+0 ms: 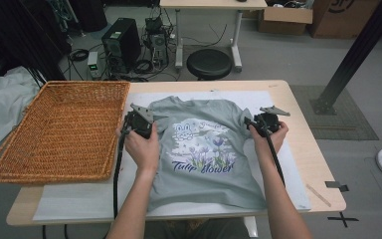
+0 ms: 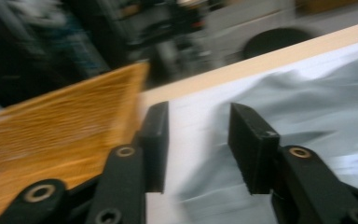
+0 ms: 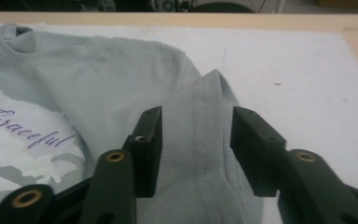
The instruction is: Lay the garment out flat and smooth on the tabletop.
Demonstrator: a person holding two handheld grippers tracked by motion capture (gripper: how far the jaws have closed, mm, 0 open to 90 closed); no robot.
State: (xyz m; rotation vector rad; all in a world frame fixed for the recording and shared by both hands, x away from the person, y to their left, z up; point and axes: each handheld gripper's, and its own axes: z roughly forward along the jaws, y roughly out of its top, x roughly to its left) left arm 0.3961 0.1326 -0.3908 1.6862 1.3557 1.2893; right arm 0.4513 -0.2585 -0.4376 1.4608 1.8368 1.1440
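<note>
- The pale grey-green cotton T-shirt (image 1: 204,149) with a printed rabbit, tulips and purple script lies print-up on the white sheet (image 1: 79,201) covering the light wooden counter (image 1: 323,172), hem toward the person, collar toward the far edge.
- The left hand-held gripper (image 1: 138,122) sits at the shirt's left shoulder. In the left gripper view its 2 black jaws stand spread with no cloth pinched; the white sheet and the sleeve edge show in the gap.
- The right hand-held gripper (image 3: 195,149) sits at the opposite sleeve. Its jaws are spread and straddle the folded sleeve's stitched hem (image 3: 200,140); the pads do not appear to press it.
- Judgement: 1 gripper per sleeve suits a symmetrical fold, keeping the body panel flat and the print centred.
- The shallow rectangular woven wicker basket (image 1: 59,132) rests on the counter's left end, just beside the shirt, probably to receive the folded garment.
</note>
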